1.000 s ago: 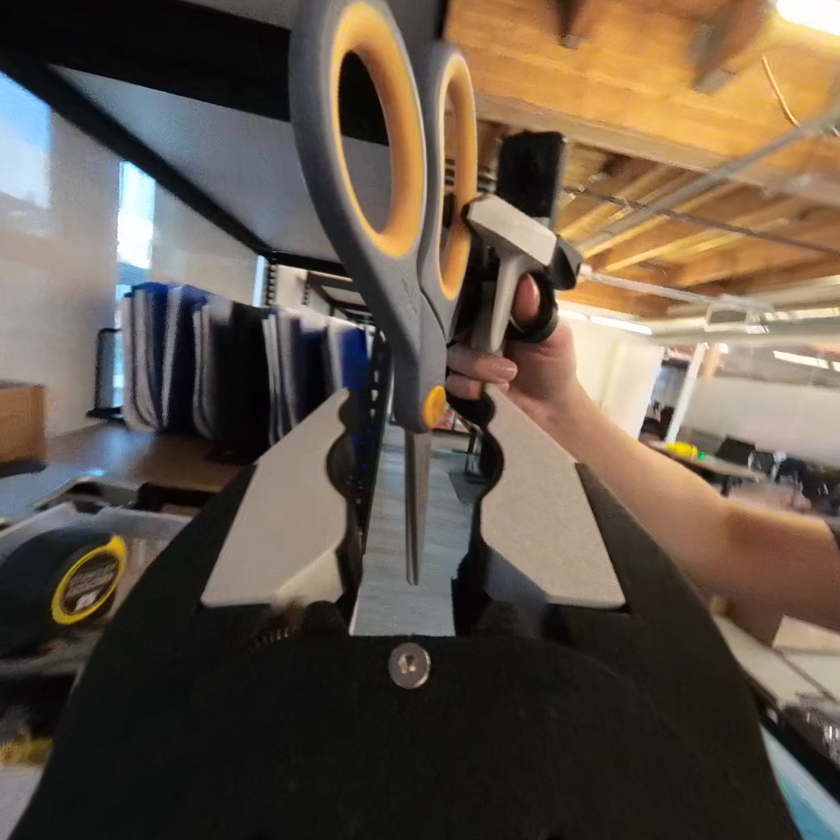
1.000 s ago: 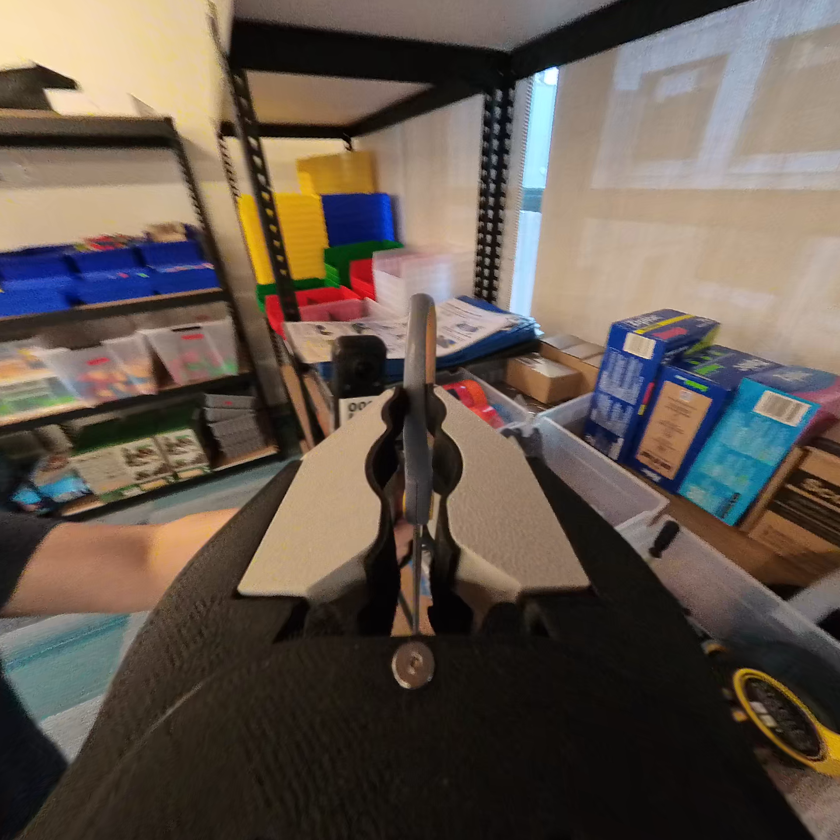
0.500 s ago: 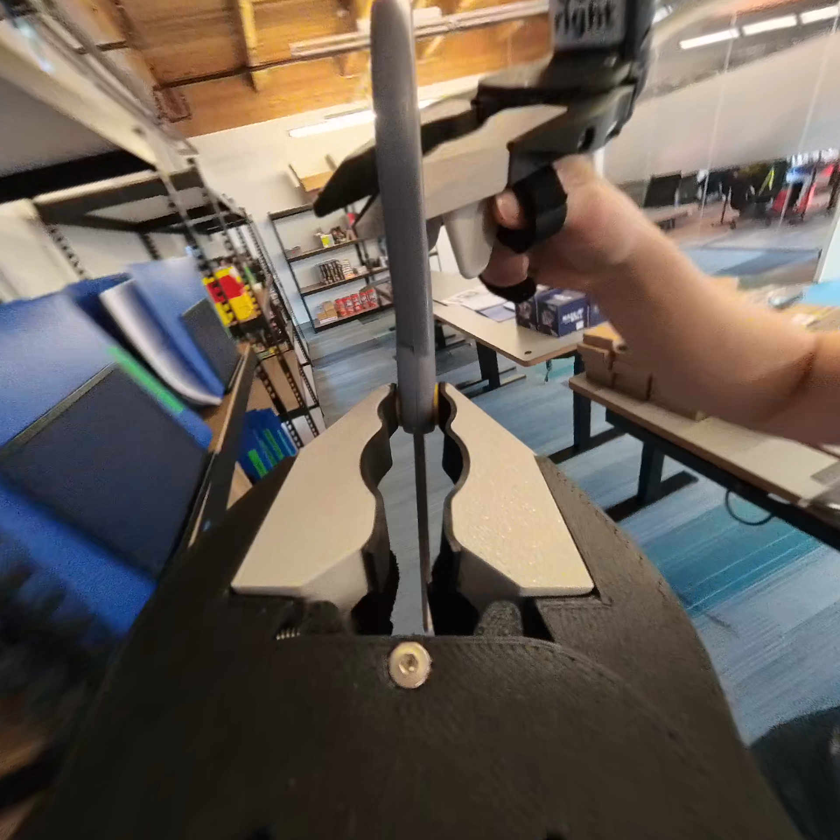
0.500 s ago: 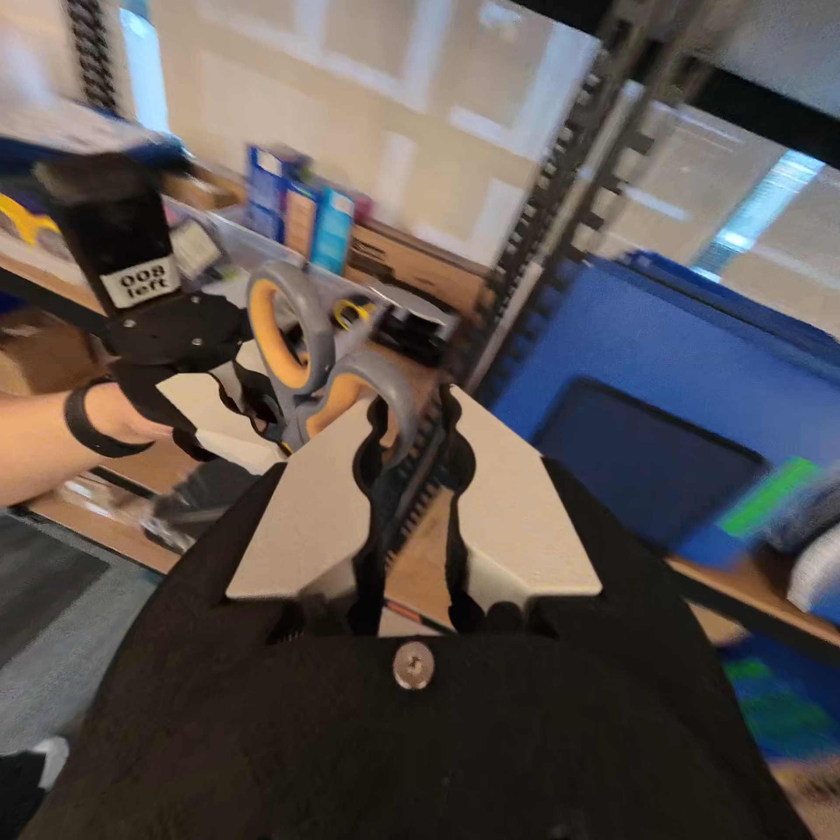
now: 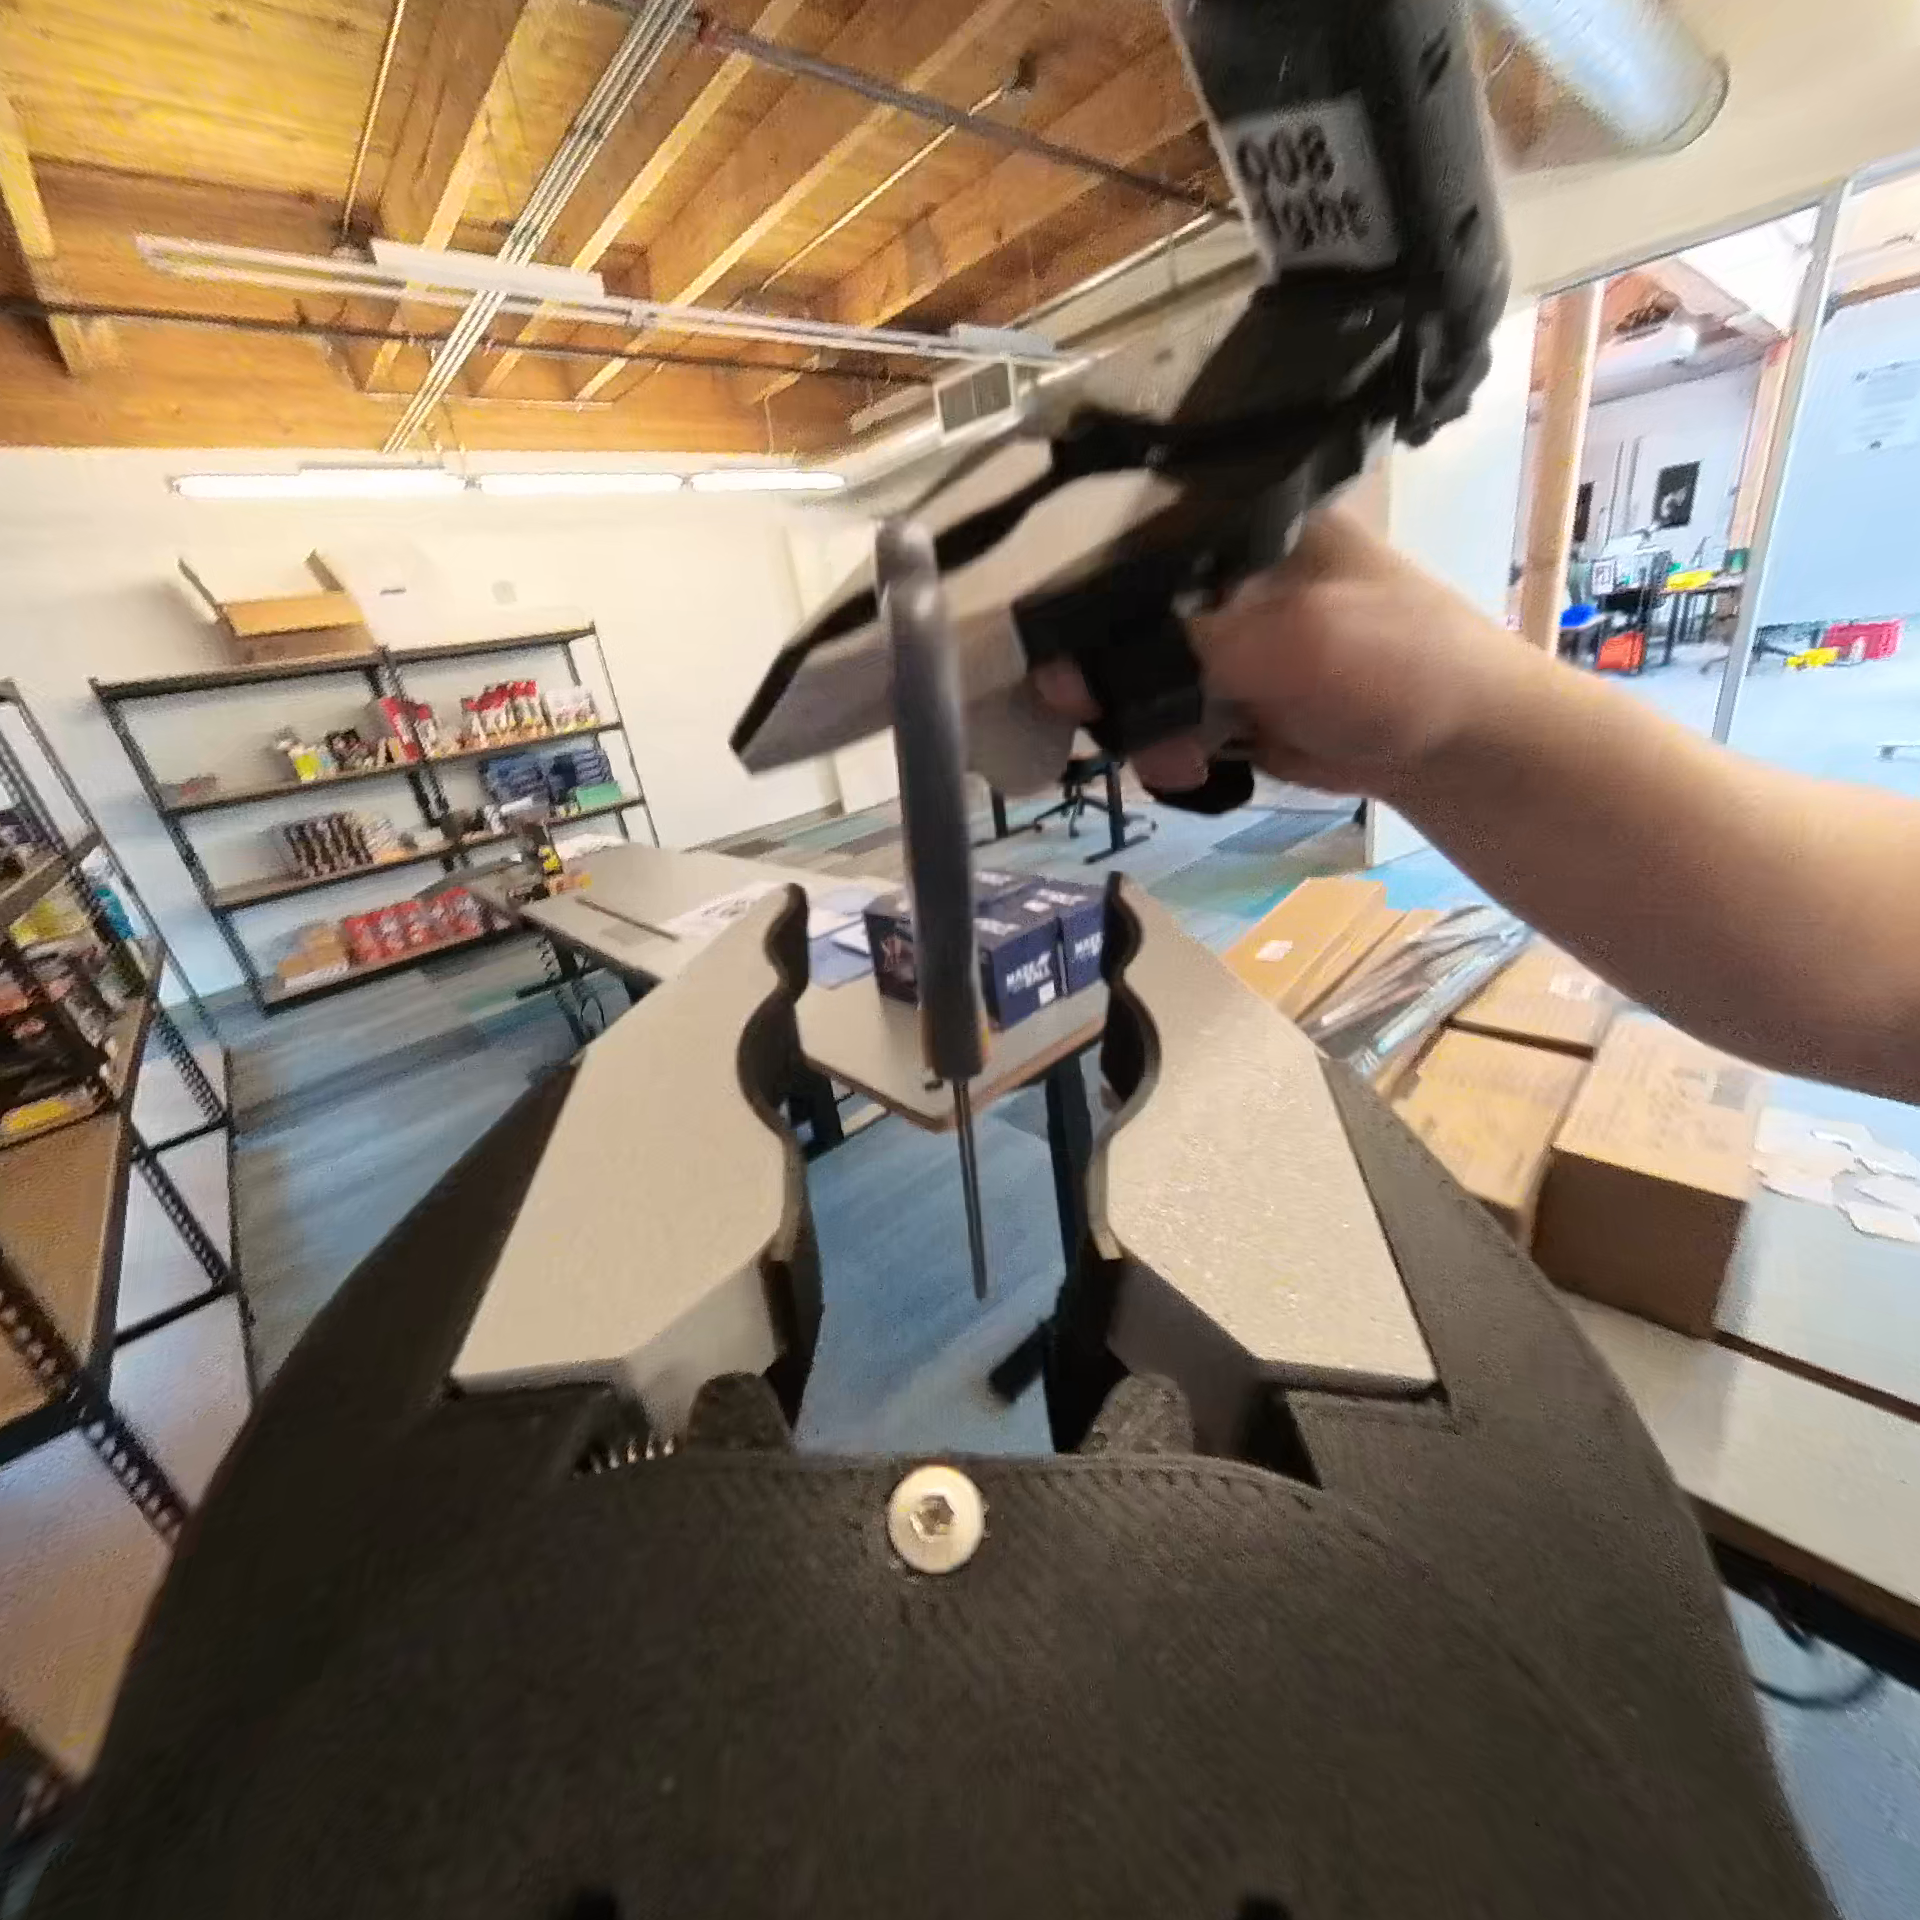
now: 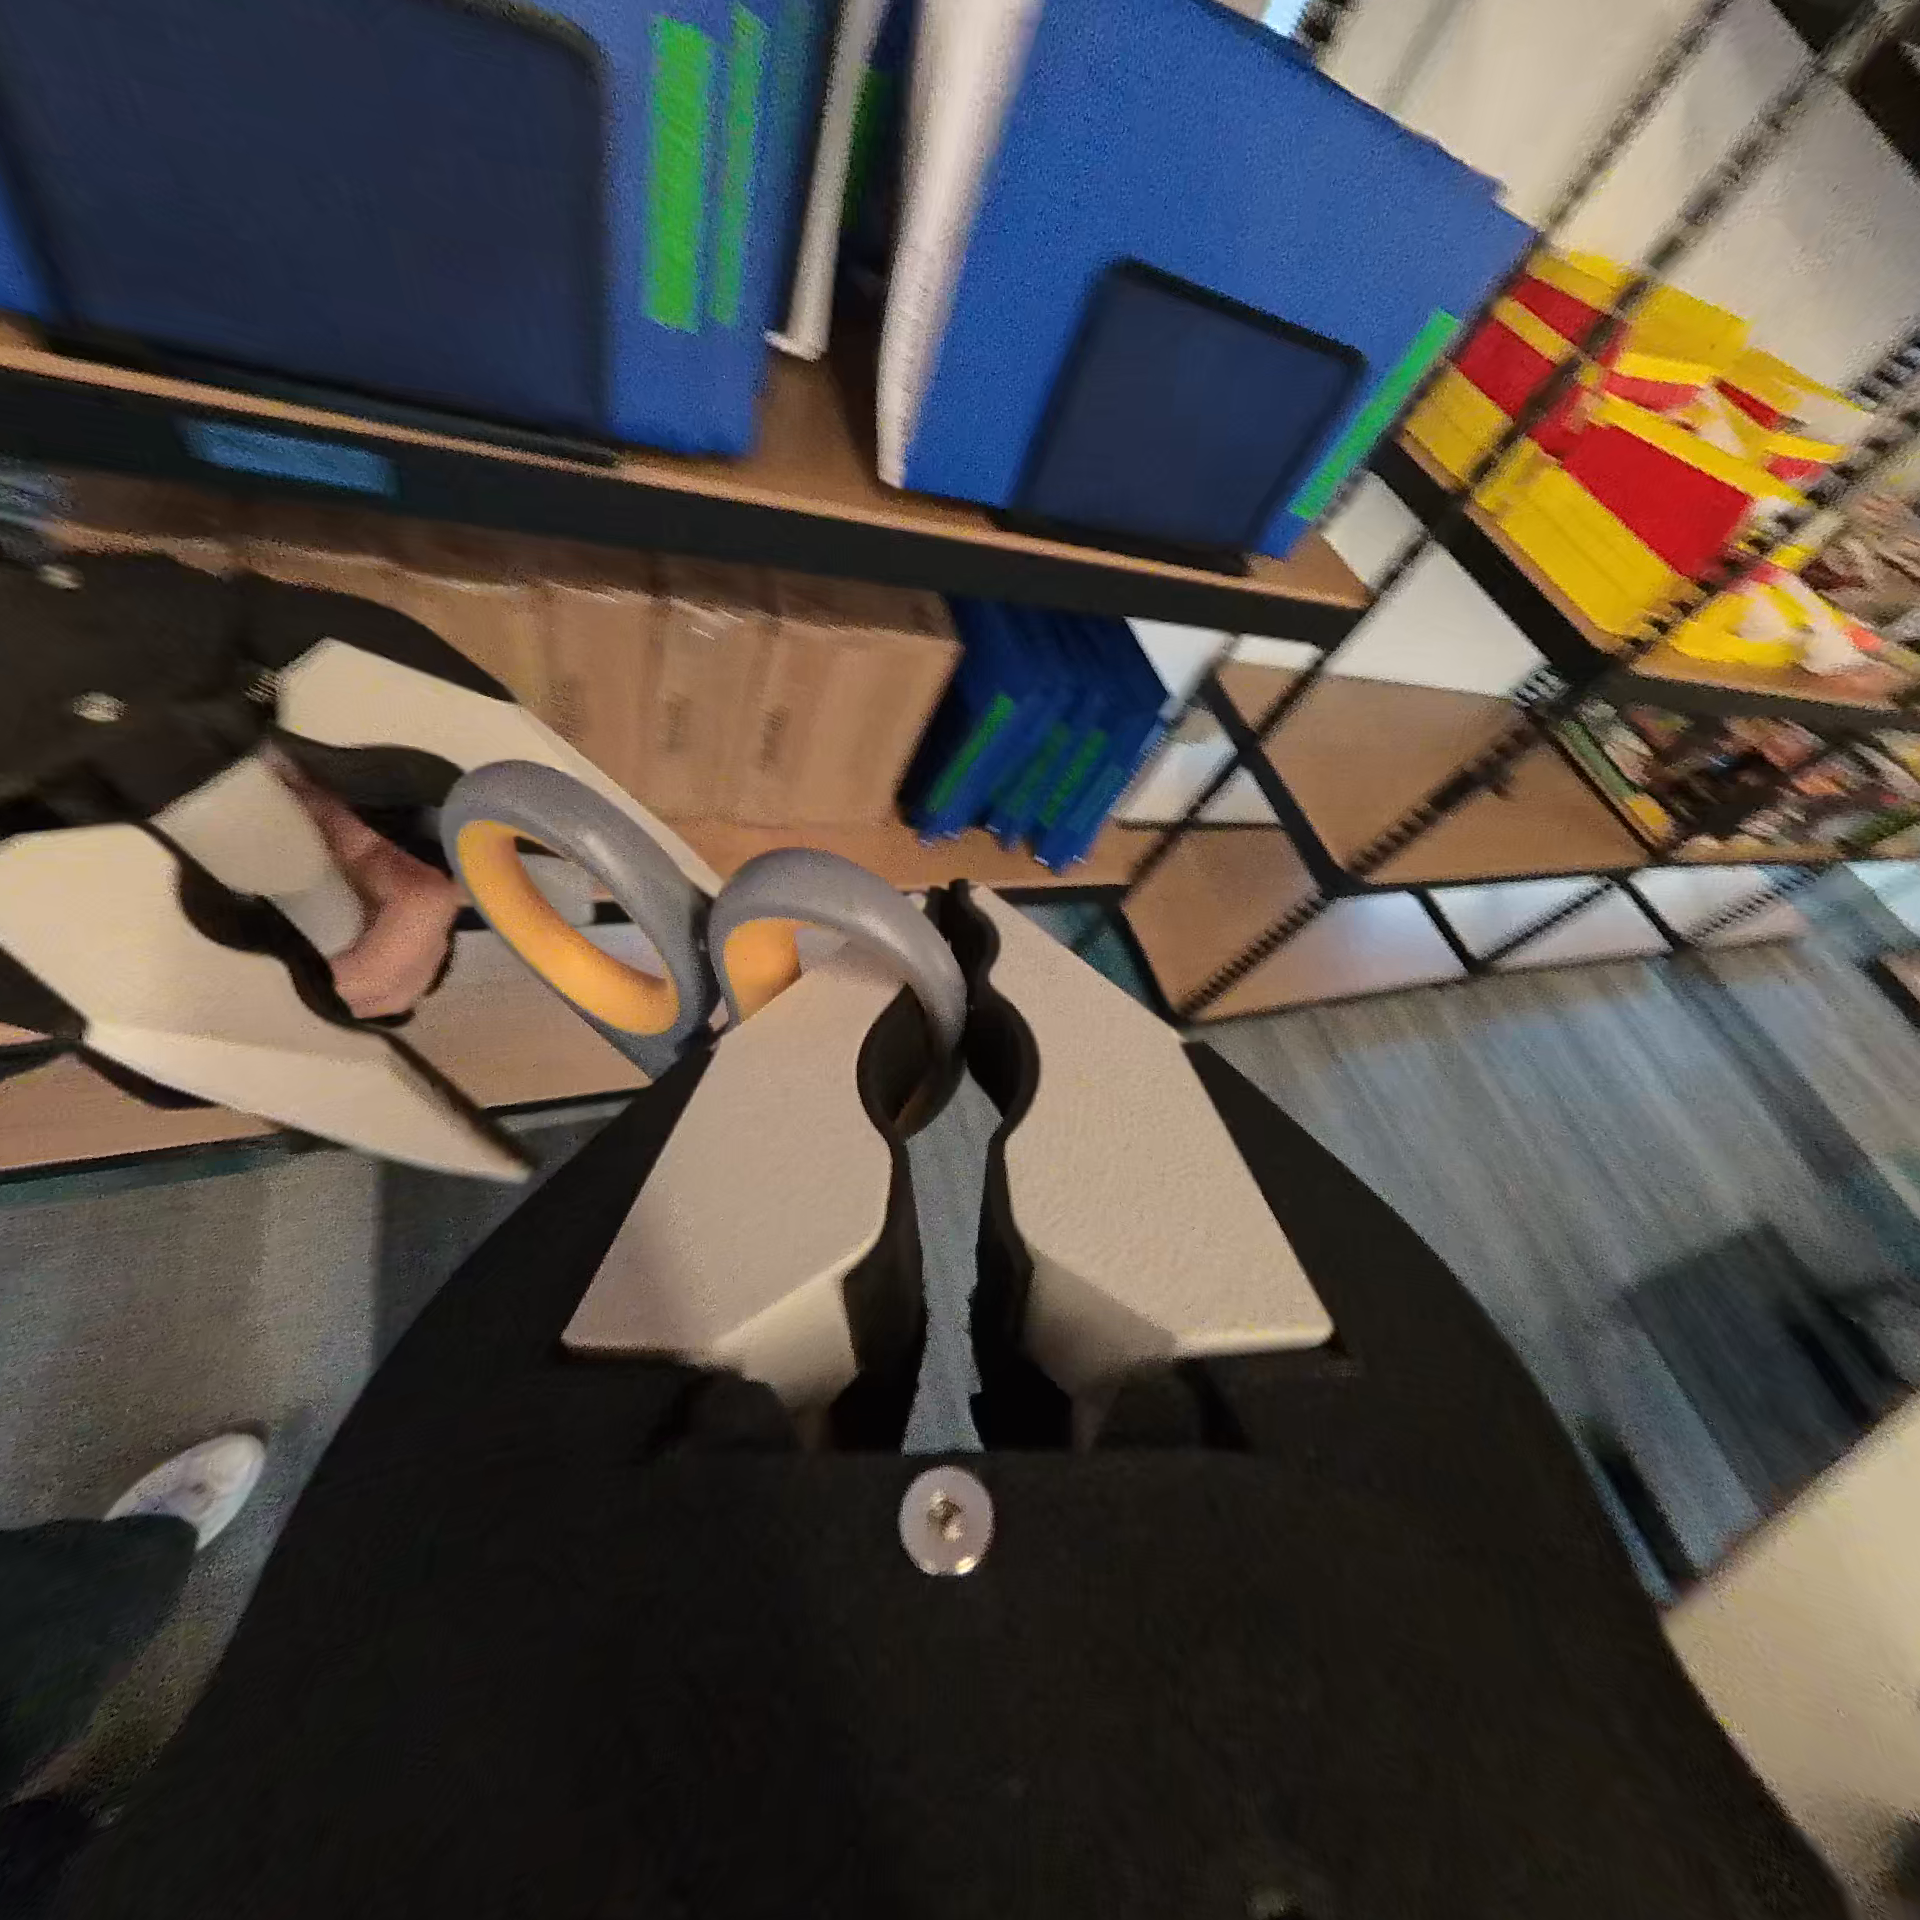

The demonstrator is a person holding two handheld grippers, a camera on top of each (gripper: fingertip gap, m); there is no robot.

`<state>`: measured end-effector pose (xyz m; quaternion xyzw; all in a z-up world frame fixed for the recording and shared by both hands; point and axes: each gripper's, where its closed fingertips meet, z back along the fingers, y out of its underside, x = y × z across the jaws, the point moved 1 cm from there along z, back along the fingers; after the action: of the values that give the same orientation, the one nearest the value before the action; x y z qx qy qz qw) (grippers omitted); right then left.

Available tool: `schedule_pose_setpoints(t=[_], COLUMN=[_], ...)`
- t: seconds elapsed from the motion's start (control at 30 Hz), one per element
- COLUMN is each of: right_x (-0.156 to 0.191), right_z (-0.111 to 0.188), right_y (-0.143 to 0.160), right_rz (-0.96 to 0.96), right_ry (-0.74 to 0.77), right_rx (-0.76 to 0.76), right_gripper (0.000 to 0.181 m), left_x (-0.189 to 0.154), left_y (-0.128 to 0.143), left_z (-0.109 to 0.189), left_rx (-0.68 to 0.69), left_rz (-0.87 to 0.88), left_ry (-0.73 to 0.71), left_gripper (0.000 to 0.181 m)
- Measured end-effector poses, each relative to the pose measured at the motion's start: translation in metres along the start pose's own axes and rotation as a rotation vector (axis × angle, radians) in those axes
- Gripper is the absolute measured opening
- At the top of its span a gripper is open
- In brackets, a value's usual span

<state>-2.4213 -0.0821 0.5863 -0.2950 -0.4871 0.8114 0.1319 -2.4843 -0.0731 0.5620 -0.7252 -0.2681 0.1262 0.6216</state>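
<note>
Right wrist view: right gripper (image 6: 961, 961) fingers pinch scissors (image 6: 665, 935) (grey-orange handles); left gripper (image 5: 951, 997) fingers spread.

Blue binders (image 6: 1174, 343) stand on a shelf (image 6: 727, 520); cardboard boxes (image 5: 1642, 1143) lie nearby.

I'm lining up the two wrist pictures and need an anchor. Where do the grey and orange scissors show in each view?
Left wrist view: scissors edge-on at centre, blade pointing down between the open left gripper fingers, touching neither.
Right wrist view: scissors left of centre, one handle loop clamped in the right gripper.
Shared landmark: the right gripper, upper right in the left wrist view.
</note>
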Motion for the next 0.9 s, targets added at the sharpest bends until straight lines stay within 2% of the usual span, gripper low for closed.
schedule_pose_setpoints(t=[0.07,0.13,0.3,0.43,0.53,0.73,0.83,0.9], right_x=[-0.043,-0.083,-0.199,-0.298,-0.361,-0.468,-0.53,-0.564], right_z=[-0.012,-0.03,-0.084,-0.116,-0.14,-0.185,-0.207,-0.225], right_y=[0.025,0.05,0.1,0.122,0.134,0.182,0.21,0.231], right_rz=[0.001,-0.012,-0.101,-0.344,-0.437,-0.407,-0.331,-0.292], right_ry=[0.065,0.102,0.185,0.174,0.109,-0.016,-0.048,-0.124], right_rx=[0.028,0.057,0.062,-0.071,-0.161,-0.153,-0.135,-0.095], right_gripper=[0.0,0.0,0.0,0.0,0.0,0.0,0.0,0.0], left_x=[0.028,0.056,0.148,0.238,0.294,0.38,0.423,0.45], left_y=[0.008,0.021,0.076,0.09,0.099,0.137,0.167,0.186], left_z=[-0.039,-0.075,-0.161,-0.224,-0.28,-0.393,-0.45,-0.485], left_rx=[-0.045,-0.076,-0.017,-0.031,0.025,0.177,0.238,0.249], left_rz=[-0.005,0.007,0.022,0.098,0.113,0.048,-0.027,-0.044], left_ry=[-0.027,0.006,0.109,0.21,0.307,0.488,0.518,0.544], left_gripper=[0.029,0.007,0.006,0.005,0.005,0.006,0.006,0.006])
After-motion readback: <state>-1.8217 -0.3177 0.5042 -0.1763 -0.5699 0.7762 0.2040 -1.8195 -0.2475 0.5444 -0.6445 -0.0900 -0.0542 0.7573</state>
